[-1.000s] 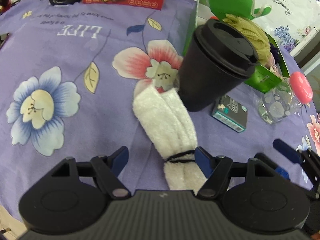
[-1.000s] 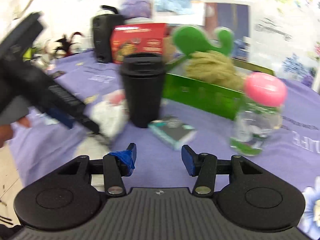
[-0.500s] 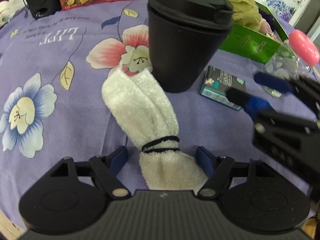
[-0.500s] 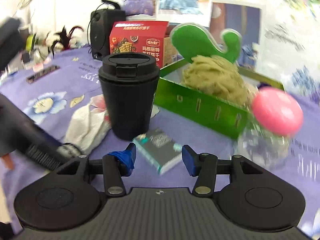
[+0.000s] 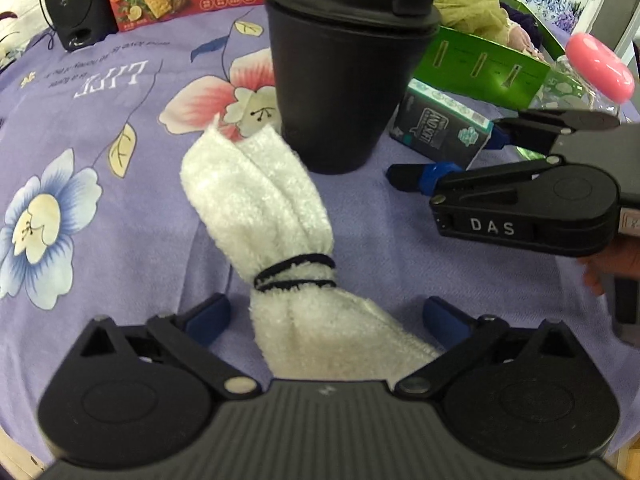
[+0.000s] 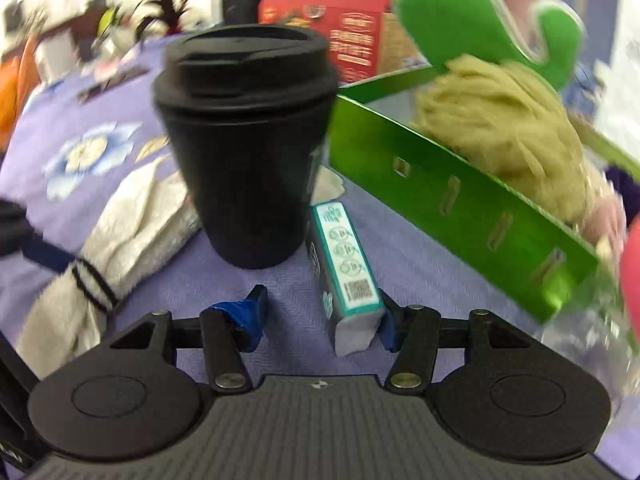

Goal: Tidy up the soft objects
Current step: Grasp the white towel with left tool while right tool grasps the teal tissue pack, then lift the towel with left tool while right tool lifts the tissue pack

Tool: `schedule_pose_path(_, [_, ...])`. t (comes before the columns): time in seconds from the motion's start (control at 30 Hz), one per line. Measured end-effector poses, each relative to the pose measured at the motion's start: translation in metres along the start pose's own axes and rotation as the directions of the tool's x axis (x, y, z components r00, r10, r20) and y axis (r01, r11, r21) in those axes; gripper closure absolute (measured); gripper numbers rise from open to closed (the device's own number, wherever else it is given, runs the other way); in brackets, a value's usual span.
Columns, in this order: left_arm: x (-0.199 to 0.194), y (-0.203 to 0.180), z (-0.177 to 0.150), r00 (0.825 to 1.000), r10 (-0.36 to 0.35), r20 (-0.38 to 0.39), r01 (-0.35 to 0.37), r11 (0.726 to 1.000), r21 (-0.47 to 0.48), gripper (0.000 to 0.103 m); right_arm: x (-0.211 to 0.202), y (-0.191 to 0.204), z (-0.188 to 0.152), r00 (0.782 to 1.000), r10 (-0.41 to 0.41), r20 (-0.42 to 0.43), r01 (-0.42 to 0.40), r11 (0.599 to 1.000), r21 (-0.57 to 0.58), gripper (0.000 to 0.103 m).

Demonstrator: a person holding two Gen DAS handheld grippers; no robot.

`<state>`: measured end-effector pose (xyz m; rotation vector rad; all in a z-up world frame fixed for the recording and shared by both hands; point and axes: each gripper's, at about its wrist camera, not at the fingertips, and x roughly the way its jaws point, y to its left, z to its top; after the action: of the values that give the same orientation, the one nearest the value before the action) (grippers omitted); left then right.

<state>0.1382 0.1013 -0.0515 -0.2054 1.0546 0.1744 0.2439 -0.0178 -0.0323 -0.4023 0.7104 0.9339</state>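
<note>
White towel [image 5: 264, 216] lies between the opening left gripper [image 5: 326, 316]; the right gripper [image 6: 320, 312], also opening around the pack [image 6: 344, 264], may bump the cup [image 6: 248, 152].

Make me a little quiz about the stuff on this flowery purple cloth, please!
1. What is wound around the white towel?
2. True or false: the black cup has its lid on.
3. What lies between the right gripper fingers? A) teal packet B) pink-capped bottle C) red box

Key:
1. A black hair tie. The towel lies between the opening jaws of the left gripper, whose pads are not touching it.
2. True.
3. A, the teal packet. The jaws are opening.
</note>
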Motion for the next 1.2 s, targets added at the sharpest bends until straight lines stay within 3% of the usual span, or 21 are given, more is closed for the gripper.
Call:
schedule_pose_path(0.1, [-0.001,0.004,0.001,1.000,-0.015,-0.004,0.015,1.000,-0.011,0.001,-0.002,0.002,-0.008,0.999,-0.014,0.040,0.013,1.000,0.017,0.058])
schedule_pose_path(0.23, [-0.002,0.005,0.001,1.000,-0.006,-0.002,0.006,1.000,-0.023,0.001,-0.001,0.010,-0.005,0.998,-0.052,0.033,0.052,0.999,0.003,0.054])
schedule_pose_path(0.37, [-0.003,0.007,0.000,1.000,-0.001,-0.001,0.001,1.000,-0.024,0.006,0.006,0.000,0.000,0.999,-0.036,0.037,0.035,0.999,0.015,0.053])
schedule_pose_path(0.4, [-0.004,0.007,0.000,1.000,0.015,0.003,-0.015,1.000,-0.023,0.020,0.007,-0.002,0.001,0.999,-0.028,0.039,0.027,1.000,0.013,0.055])
schedule_pose_path(0.47, [-0.014,0.009,-0.001,0.999,0.018,0.030,-0.017,1.000,-0.018,0.053,0.003,-0.009,-0.002,0.998,-0.018,0.062,0.014,0.998,0.061,0.072])
schedule_pose_path(0.5, [-0.019,0.013,0.000,0.999,0.011,0.030,-0.010,1.000,-0.024,0.063,0.000,-0.009,-0.004,0.997,-0.020,0.075,0.015,0.997,0.072,0.093])
schedule_pose_path(0.53, [-0.023,0.019,0.000,1.000,-0.008,0.027,0.009,0.999,-0.037,0.064,-0.004,-0.010,-0.008,0.996,-0.019,0.081,0.013,0.997,0.081,0.099])
schedule_pose_path(0.7, [-0.037,0.042,-0.004,0.998,-0.069,0.011,0.070,0.994,-0.087,0.065,-0.031,-0.006,-0.022,0.993,-0.003,0.117,-0.011,0.993,0.118,0.099])
schedule_pose_path(0.93, [-0.078,0.054,0.003,0.992,-0.100,0.079,0.106,0.991,-0.085,0.065,-0.077,0.005,-0.039,0.981,-0.015,0.191,-0.021,0.982,0.187,0.099])
schedule_pose_path(1.1, [-0.122,0.049,0.052,0.972,-0.162,0.172,0.171,0.985,-0.039,0.065,-0.123,0.003,-0.020,0.955,-0.051,0.291,-0.006,0.982,0.190,0.099])
schedule_pose_path(1.2, [-0.146,0.029,0.096,0.949,-0.212,0.235,0.208,0.977,0.039,0.065,-0.152,-0.021,0.002,0.934,-0.088,0.345,0.015,0.978,0.210,0.099])
